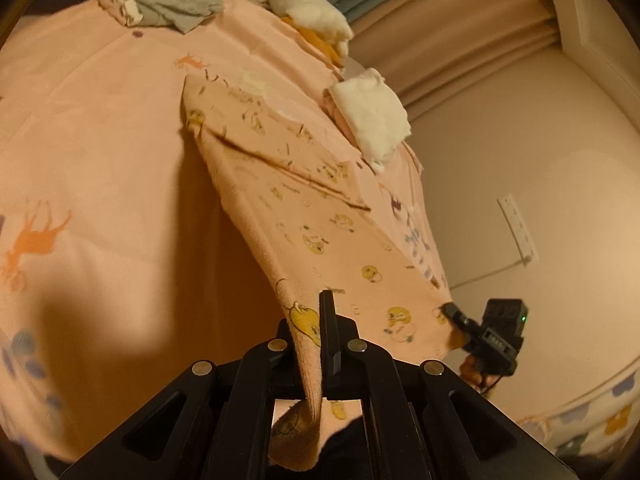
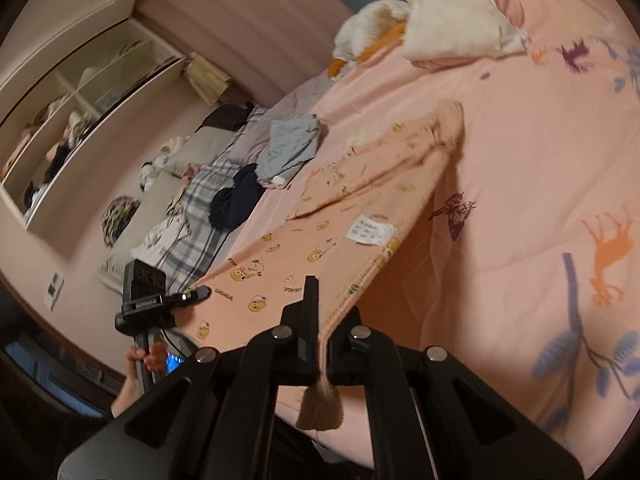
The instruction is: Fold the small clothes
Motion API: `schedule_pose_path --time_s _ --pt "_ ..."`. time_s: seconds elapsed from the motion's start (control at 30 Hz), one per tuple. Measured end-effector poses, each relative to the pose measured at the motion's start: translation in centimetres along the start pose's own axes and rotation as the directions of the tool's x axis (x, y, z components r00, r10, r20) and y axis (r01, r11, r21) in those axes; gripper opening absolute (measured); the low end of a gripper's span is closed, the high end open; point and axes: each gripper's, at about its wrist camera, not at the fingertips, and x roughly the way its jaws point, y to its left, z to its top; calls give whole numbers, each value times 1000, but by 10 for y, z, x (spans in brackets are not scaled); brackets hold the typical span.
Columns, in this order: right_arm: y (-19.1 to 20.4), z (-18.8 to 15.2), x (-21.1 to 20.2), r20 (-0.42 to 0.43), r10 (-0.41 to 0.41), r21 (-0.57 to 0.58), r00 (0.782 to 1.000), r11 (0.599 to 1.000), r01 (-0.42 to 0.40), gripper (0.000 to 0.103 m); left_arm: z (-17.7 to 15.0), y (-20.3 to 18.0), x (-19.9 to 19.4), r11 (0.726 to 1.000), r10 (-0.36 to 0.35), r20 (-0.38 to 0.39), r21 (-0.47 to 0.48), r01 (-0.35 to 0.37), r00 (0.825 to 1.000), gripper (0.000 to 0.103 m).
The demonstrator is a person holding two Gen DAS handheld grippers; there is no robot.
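Stretched between 2 grippers above the bed [image 1: 100, 140]: peach printed garment [image 1: 304, 216], left gripper [image 1: 316, 344] clamped on 1 corner, right gripper [image 2: 322, 336] clamped on another.

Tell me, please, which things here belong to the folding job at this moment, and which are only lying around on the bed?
In the job:
- peach printed garment, lifted at two corners
- left tongs, shut on its edge
- right tongs, shut on its edge

Only lying about:
- grey cloth
- dark cloth
- white folded cloth
- plush toy
- bedspread
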Motion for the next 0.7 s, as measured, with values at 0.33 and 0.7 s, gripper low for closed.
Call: schedule_pose_path --time_s 0.33,0.7 --pt "21 1 -23 -15 26 -86 1000 996 -27 3 -5 -10 -15 999 -20 10 -40 20 1000 0" --pt "-11 106 48 52 2 -22 999 1000 -1 4 102 9 33 994 -14 67 -106 21 998 0"
